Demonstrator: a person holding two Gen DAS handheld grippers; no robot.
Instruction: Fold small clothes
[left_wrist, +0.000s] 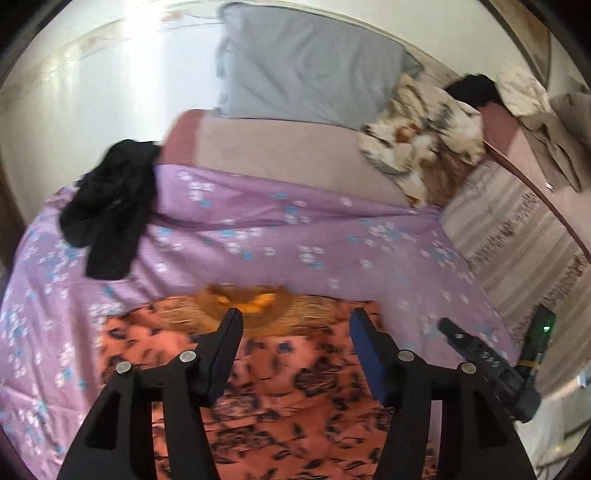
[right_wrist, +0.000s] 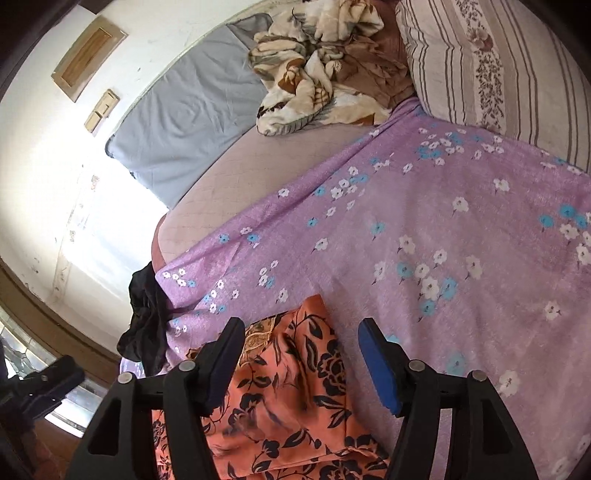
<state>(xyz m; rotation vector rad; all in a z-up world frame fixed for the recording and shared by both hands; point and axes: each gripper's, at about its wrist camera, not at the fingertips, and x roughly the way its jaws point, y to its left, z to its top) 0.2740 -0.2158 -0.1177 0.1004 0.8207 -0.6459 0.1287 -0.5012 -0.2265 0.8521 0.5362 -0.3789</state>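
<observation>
We see the orange floral garment (left_wrist: 288, 387) lying flat on the purple flowered sheet (left_wrist: 280, 236) that covers the bed, its embroidered golden neckline (left_wrist: 243, 306) at the garment's far edge. Our left tool (left_wrist: 295, 321) hovers over the garment near that neckline, its jaws spread with nothing between them. In the right wrist view the garment (right_wrist: 291, 391) lies beneath and between the jaws of our right tool (right_wrist: 299, 332), which are also spread and pinch nothing; the blue pad (right_wrist: 380, 365) of one jaw stands just beyond the garment's edge, over the sheet (right_wrist: 424, 229). A black garment (left_wrist: 110, 206) lies crumpled to the left of the orange one, at the sheet's edge. Beyond the orange garment lie a grey pillow (left_wrist: 306, 62) and a bunched cream-and-brown blanket (left_wrist: 421, 136).
</observation>
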